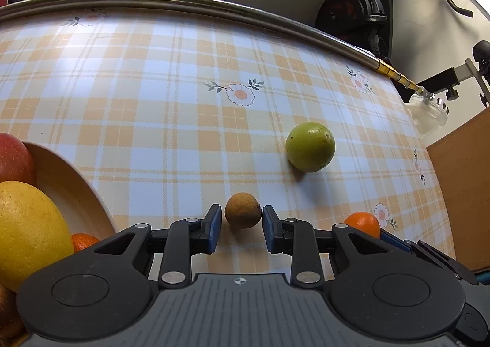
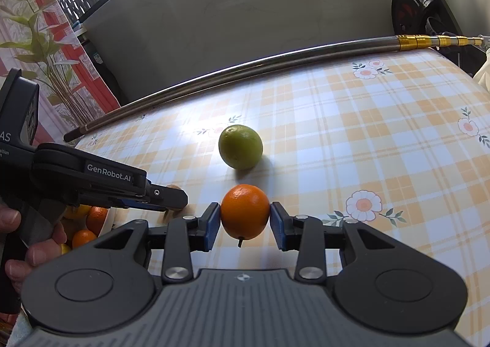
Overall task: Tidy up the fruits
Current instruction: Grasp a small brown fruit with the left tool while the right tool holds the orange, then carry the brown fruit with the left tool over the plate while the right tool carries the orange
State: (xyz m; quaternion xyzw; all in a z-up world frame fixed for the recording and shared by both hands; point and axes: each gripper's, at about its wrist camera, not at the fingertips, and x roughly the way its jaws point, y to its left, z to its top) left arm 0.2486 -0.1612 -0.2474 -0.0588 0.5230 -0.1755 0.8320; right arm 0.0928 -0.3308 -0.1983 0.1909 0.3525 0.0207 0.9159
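In the left wrist view my left gripper (image 1: 242,226) stands with its blue pads on either side of a small brown fruit (image 1: 243,210) on the checked tablecloth; a slim gap shows on the left side. A green round fruit (image 1: 310,147) lies further right. A cream bowl (image 1: 72,181) at the left holds a yellow citrus (image 1: 29,230), a red apple (image 1: 13,157) and a small orange (image 1: 84,240). In the right wrist view my right gripper (image 2: 245,221) is shut on an orange (image 2: 245,211), which also shows in the left wrist view (image 1: 363,223). The green fruit (image 2: 240,147) lies just beyond it.
A long metal pole (image 2: 275,63) with gold rings lies along the table's far edge. An exercise bike (image 1: 361,13) stands behind the table. A wooden panel (image 1: 462,187) is at the right. My left gripper's body (image 2: 101,178) reaches in at the left of the right wrist view.
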